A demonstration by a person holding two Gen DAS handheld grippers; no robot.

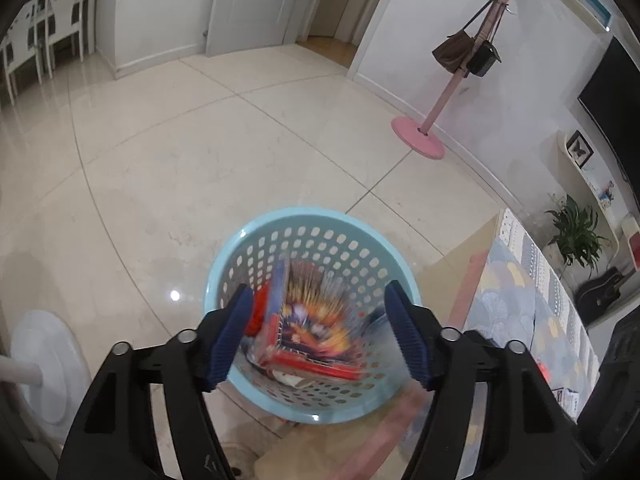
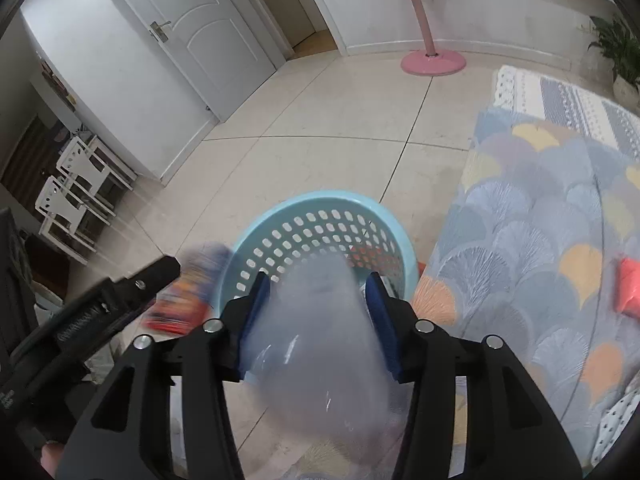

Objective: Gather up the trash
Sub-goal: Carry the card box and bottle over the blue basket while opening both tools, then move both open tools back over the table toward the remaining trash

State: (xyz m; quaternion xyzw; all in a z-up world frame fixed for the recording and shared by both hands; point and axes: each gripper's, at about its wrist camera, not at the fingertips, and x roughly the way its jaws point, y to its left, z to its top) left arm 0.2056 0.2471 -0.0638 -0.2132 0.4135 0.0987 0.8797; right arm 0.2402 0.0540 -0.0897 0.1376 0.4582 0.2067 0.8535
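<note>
1. The left tongs (image 1: 318,336) stand wide over the blue basket (image 1: 224,264), gripping nothing. A colourful wrapper (image 1: 308,320), blurred, sits between the pads but touches neither, and appears to be inside the basket.
2. The right tongs (image 2: 316,320) are spread wide too. A clear plastic bag (image 2: 320,360), blurred, fills the gap between the blue pads (image 2: 380,328); whether the pads press on it I cannot tell.
3. From the right wrist view, the left tongs' black arm (image 2: 120,300) shows at the left with the wrapper (image 2: 188,296) just beside the basket's rim (image 2: 320,200).
4. The basket stands on the tiled floor (image 1: 200,160), just beside a bed with a patterned cover (image 2: 540,240).
5. An orange-red item (image 2: 630,288) lies on the cover, well apart from the basket.
6. Farther out, a pink coat stand (image 1: 420,140) holds bags near the wall.
</note>
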